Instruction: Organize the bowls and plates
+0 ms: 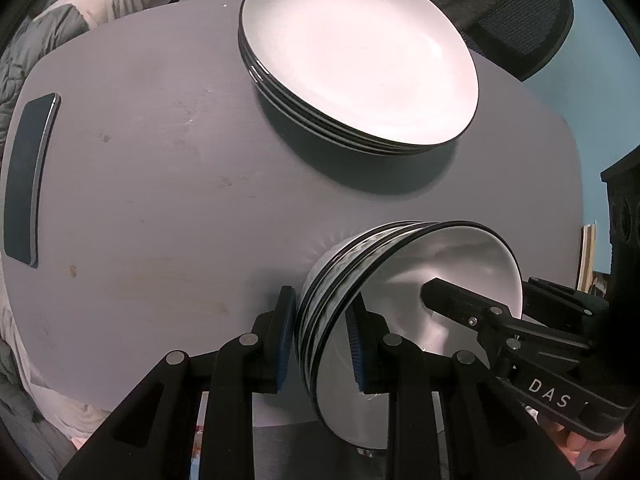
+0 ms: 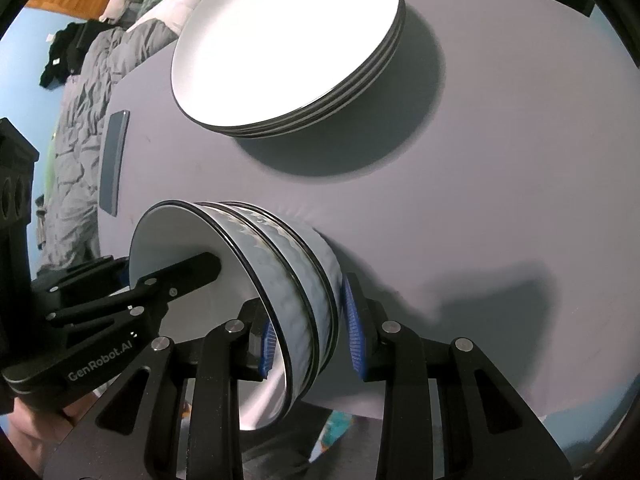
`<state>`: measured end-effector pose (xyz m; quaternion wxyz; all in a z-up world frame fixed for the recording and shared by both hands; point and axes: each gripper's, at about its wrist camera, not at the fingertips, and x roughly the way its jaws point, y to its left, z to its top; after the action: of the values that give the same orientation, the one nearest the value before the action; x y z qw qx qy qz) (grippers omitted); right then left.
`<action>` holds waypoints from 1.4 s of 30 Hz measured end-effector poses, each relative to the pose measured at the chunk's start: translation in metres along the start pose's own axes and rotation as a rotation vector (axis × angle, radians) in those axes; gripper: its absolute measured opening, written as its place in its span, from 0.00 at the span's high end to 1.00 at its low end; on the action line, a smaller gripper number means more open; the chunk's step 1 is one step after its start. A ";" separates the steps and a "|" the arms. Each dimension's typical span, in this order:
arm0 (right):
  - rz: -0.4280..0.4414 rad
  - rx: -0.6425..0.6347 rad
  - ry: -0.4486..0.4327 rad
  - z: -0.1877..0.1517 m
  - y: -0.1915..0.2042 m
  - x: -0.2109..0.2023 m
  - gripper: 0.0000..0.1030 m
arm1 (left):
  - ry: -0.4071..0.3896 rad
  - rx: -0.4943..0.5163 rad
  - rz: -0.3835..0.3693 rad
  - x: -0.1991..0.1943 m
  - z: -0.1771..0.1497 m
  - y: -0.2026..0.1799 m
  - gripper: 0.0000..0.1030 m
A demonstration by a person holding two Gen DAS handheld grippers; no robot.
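Both grippers clamp one nested stack of bowls (image 1: pixel 384 280), tipped on its side near the front edge of the grey counter (image 1: pixel 160 200), white insides facing the left side in the right wrist view. Left gripper (image 1: pixel 322 340) comes in low from the near edge, jaws narrow, one blue pad on the outer grey-blue wall and the other inside the white bowl, pinching the rim walls. Right gripper (image 2: pixel 312 336) does the same from its side: the left pad sits inside the innermost bowl, the right pad (image 2: pixel 354 332) presses the outer ribbed wall, jaws narrowed on the stack (image 2: pixel 280 272). Each camera sees the other gripper reaching into the bowl opening; in the left wrist view the right tool's finger (image 1: pixel 452 296) lies inside the white interior, body marked "DAS", with a bit of the person's hand under it at the lower right. In the right wrist view the left tool (image 2: pixel 120 304) shows "GenRobot.AI" and angles in from the left. Stack of white plates with dark rims (image 1: pixel 360 56) sits flat further back on the counter, well apart from the bowls. A dark phone (image 1: pixel 28 176) lies near the far left edge. An office chair (image 1: pixel 512 8) stands behind the counter, and a grey blanket (image 2: pixel 80 120) lies beyond its left side.
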<state>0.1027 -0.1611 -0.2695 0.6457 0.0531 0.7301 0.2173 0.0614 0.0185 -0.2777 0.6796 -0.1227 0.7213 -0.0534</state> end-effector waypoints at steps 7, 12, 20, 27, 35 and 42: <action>-0.024 0.025 -0.045 -0.007 0.004 -0.002 0.71 | -0.010 0.062 -0.026 0.002 -0.005 -0.010 0.78; -0.046 0.032 -0.082 -0.017 0.003 -0.006 0.77 | -0.031 0.108 -0.031 -0.003 -0.013 -0.006 0.83; -0.074 0.084 -0.092 -0.032 0.002 -0.007 0.80 | -0.002 0.113 -0.088 0.006 -0.008 -0.004 0.80; -0.070 0.129 -0.092 -0.035 -0.001 -0.009 0.80 | 0.021 0.136 -0.129 0.007 -0.011 -0.001 0.77; -0.059 0.130 -0.082 -0.033 -0.002 -0.007 0.81 | 0.029 0.120 -0.172 0.008 -0.012 0.008 0.75; -0.040 0.132 -0.072 -0.030 -0.006 -0.006 0.80 | 0.018 0.148 -0.160 0.003 -0.014 0.009 0.75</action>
<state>0.0758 -0.1761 -0.2640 0.6709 0.0888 0.7200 0.1539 0.0467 0.0252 -0.2817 0.6737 -0.1288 0.7094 -0.1619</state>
